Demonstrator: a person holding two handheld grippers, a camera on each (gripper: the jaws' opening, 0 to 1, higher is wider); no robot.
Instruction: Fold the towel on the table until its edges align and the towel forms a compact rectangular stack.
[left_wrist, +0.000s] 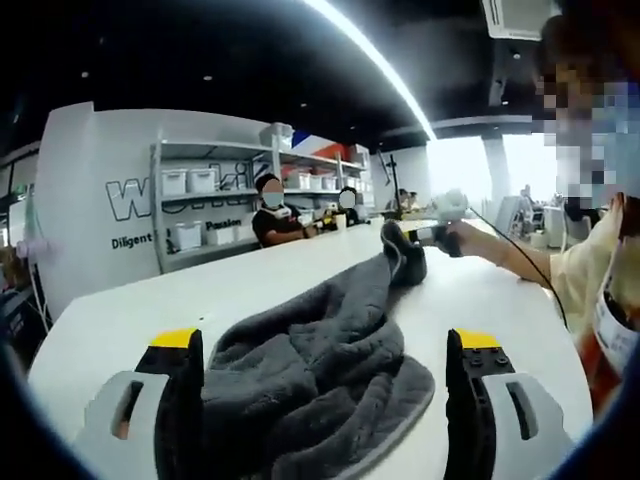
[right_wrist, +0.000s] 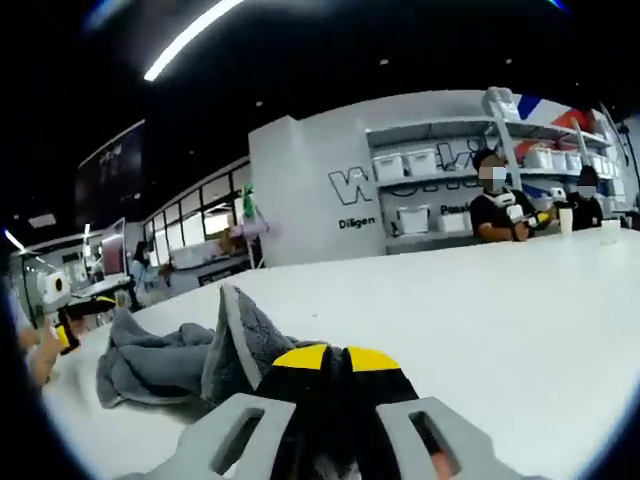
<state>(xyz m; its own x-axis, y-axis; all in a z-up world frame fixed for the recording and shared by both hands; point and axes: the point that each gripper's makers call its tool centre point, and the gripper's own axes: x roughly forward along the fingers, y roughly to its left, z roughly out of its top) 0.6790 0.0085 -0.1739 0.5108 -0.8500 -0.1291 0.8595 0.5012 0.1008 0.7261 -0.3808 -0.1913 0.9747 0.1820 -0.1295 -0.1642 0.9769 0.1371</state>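
A dark grey towel (left_wrist: 300, 385) lies crumpled on the white table (left_wrist: 120, 320), stretched in a long ridge away from me. My left gripper (left_wrist: 327, 345) is open, its yellow-tipped jaws standing wide on either side of the towel's near end. At the far end my right gripper (left_wrist: 405, 258), held by a person's hand (left_wrist: 455, 235), is shut on the towel's edge. In the right gripper view the right gripper (right_wrist: 335, 360) has its jaws closed together on a raised fold of the towel (right_wrist: 235, 345). The left gripper (right_wrist: 66, 332) shows at the far left beyond the cloth.
Two people (left_wrist: 272, 215) sit at the table's far side next to a cup (right_wrist: 565, 218). Shelves with white boxes (left_wrist: 190, 182) stand against the back wall. The person holding the grippers (left_wrist: 600, 270) is at the right. Bare table top (right_wrist: 480, 310) spreads right of the towel.
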